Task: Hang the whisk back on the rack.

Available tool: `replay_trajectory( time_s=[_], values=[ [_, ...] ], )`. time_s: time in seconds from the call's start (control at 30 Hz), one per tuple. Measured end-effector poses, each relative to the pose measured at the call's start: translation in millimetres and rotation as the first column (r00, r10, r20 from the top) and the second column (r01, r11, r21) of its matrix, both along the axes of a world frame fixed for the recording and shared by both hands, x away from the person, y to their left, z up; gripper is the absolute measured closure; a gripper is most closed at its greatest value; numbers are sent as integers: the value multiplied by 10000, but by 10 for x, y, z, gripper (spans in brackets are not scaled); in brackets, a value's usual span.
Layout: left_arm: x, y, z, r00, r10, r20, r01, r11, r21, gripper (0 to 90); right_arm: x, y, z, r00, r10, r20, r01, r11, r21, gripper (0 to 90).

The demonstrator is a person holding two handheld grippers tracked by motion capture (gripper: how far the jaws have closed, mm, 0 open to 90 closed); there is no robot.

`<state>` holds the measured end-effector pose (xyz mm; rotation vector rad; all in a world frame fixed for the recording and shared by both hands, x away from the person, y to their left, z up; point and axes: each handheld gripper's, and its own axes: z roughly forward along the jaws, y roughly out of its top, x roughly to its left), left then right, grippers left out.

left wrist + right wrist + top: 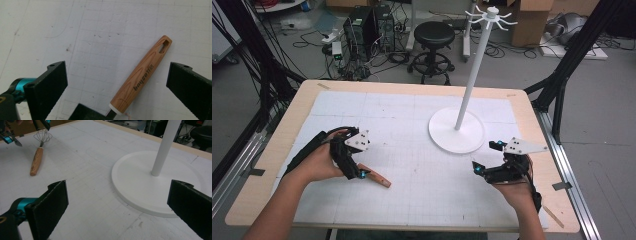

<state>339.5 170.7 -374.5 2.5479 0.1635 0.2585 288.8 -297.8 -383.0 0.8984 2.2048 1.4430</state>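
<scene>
White gridded counter [412, 130]: near its left side, the left hand-held gripper [116, 82] hovers low, jaws spread wide astride a wooden-handled whisk [142, 75] lying flat. Right hand-held gripper [117, 205], also agape, rests near the white stand [457, 130].

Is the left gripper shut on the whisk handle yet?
No: in the left gripper view the left gripper has both jaws spread wide, with the wooden whisk handle lying free on the mat between them.

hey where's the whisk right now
The whisk lies flat on the white mat, left side of the high view, under the open left gripper, well left of the stand's round base.
</scene>
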Motion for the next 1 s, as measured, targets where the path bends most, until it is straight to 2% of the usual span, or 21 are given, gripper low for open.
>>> replay_trajectory(
  time_s=[0.07, 0.27, 0.33, 0.37, 0.43, 0.5, 0.53, 0.73, 0.77, 0.83, 0.87, 1.0],
  values=[
    [4, -7, -11, 9999, -144, -37, 144, 9998, 150, 40, -4, -3, 2, 10000, 11, -8, -11, 10000, 8, 23],
    [3, -26, -88, 9994, -58, -337, 74, 9989, 467, 40, -4, -23, -5, 10000, -67, -18, 67, 10000, -10, 23],
    [10, -39, -107, 9991, -226, -346, 250, 9970, 731, 41, -5, -22, -6, 10000, -82, -33, 82, 10000, -10, 23],
    [5, -59, -126, 9990, -321, -314, 352, 9941, 1030, 41, -8, -21, -5, 10000, -76, -42, 76, 10000, -11, 23],
    [-2, -80, -166, 9990, -384, -220, 406, 9930, 1111, 41, -10, -24, -5, 10000, -66, -27, 66, 10000, -16, 23],
    [0, -88, -179, 9981, -528, -312, 562, 9911, 1211, 90, -11, -33, -4, 10000, -94, -1, 94, 10000, -31, 23],
    [-11, -105, -215, 9973, -590, -446, 644, 9892, 1315, 96, -11, -35, -6, 10000, -87, -23, 87, 10000, -36, 23],
    [-15, -120, -264, 9969, -615, -486, 681, 9863, 1503, 114, -8, -36, -15, 9999, -93, -53, 93, 9999, -57, 23],
    [-10, -124, -275, 9962, -679, -551, 761, 9835, 1639, 122, -9, -33, -15, 9999, -121, -69, 121, 9999, -49, 23],
    [-12, -125, -289, 9956, -696, -629, 789, 9838, 1608, 162, -7, -28, -21, 10000, -69, -72, 68, 9999, -85, 23],
    [-10, -129, -297, 9938, -828, -742, 948, 9796, 1770, 187, -8, -28, -23, 10000, -68, -70, 67, 9999, -99, 23],
    [-4, -131, -311, 9927, -794, -912, 956, 9771, 1900, 269, -9, -36, -27, 9999, -78, -102, 77, 9999, -87, 23]
  ],
)
